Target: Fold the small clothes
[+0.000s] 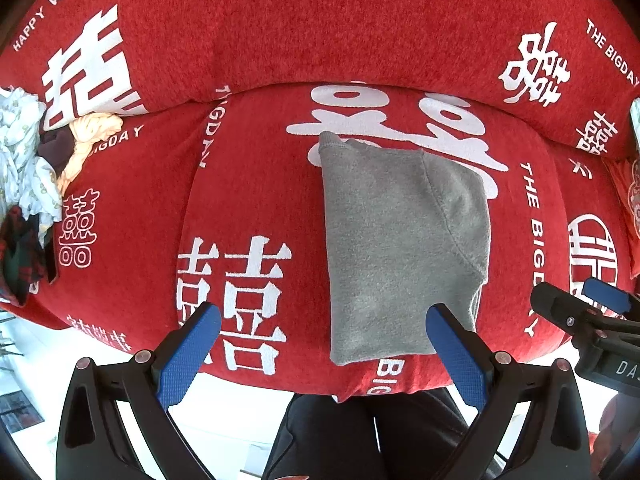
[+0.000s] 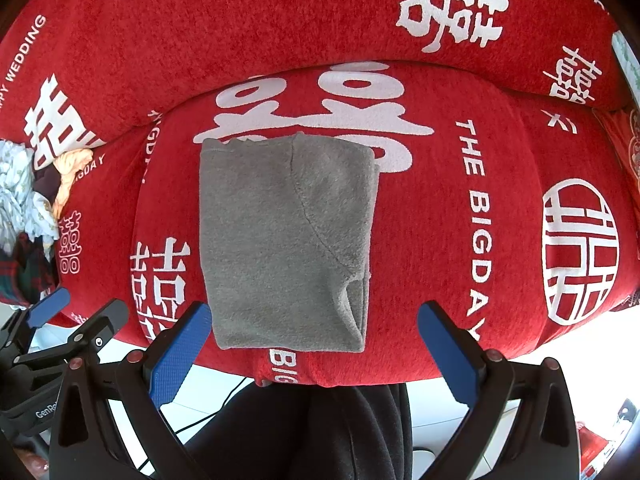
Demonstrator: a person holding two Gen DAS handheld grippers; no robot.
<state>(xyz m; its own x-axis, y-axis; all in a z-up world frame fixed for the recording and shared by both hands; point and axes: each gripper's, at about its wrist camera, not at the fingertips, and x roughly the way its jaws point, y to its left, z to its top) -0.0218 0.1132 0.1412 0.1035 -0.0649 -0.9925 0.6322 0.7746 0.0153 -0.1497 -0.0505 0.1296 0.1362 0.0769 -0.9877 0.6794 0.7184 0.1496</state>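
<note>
A small grey fleece garment (image 1: pixel 396 248) lies folded into a tall rectangle on the red sofa seat (image 1: pixel 248 200), near its front edge. It also shows in the right wrist view (image 2: pixel 284 240). My left gripper (image 1: pixel 324 320) is open and empty, held back from the garment's near edge, its right pad in front of the lower right corner. My right gripper (image 2: pixel 314 318) is open and empty, its fingers either side of the garment's near edge. Each gripper shows in the other's view: the right gripper (image 1: pixel 576 304) and the left gripper (image 2: pixel 80 308).
A heap of unfolded clothes (image 1: pixel 28 184) lies at the left end of the sofa, also in the right wrist view (image 2: pixel 28 216). The red backrest (image 1: pixel 320 32) rises behind the seat. The person's dark-clad legs (image 1: pixel 360 432) are below the seat's front edge.
</note>
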